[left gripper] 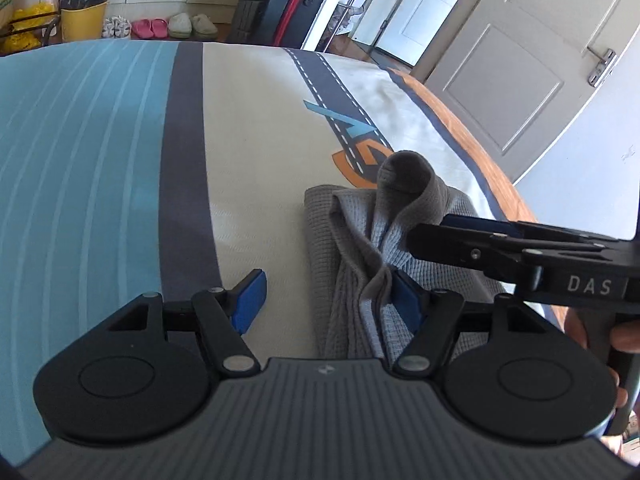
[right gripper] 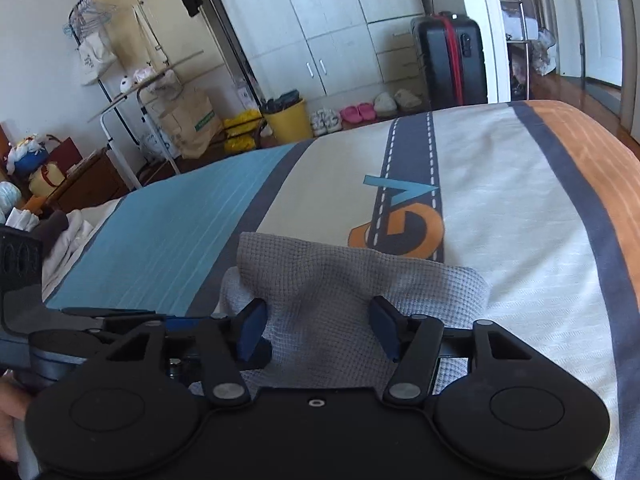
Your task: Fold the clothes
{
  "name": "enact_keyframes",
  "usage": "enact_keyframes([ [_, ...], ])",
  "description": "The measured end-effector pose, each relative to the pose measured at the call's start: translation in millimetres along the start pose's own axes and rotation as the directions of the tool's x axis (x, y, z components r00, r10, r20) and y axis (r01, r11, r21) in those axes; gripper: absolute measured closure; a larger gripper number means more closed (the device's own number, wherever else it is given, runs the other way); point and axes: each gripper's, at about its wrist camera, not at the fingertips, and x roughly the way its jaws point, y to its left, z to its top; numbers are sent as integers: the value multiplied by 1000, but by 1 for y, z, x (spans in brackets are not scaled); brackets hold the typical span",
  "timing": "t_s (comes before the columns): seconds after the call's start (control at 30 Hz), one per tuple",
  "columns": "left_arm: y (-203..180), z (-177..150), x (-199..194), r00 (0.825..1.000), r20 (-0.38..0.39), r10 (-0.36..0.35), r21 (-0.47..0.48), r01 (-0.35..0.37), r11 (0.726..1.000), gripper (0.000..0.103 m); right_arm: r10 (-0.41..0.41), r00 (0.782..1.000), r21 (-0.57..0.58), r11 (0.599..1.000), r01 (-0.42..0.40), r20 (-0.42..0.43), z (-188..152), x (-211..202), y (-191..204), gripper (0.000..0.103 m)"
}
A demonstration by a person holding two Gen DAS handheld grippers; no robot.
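We hold both grippers, left and right, spread wide and gripping nothing, over the grey cloth on the striped bed, suitcase and wardrobe beyond.

Bedroom, bright daylight. The bed cover takes up most of the view, striped in blue, cream, grey and orange. White wardrobe doors sit at 12 o'clock in the right wrist view, with a black suitcase at 1 o'clock and a yellow bin plus pink slippers lined up along the floor. A clothes rack with hangers stands at 10 o'clock. In the left wrist view a white panelled door fills 2 o'clock.
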Motion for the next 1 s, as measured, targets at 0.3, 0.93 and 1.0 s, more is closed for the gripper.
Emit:
enact_keyframes([
  [0.3,-35,3,-36,986,99,-137,118,125,985,36,172,973,228,952,-204,154,-2,-38,-28,38],
  [0.93,-3,27,25,960,-185,-211,-26,209,977,39,64,998,485,872,-70,29,-36,-60,-92,17],
  [1.0,-5,37,34,955,-194,-225,-38,222,974,35,72,997,494,868,-47,-32,-40,-44,-96,17],
])
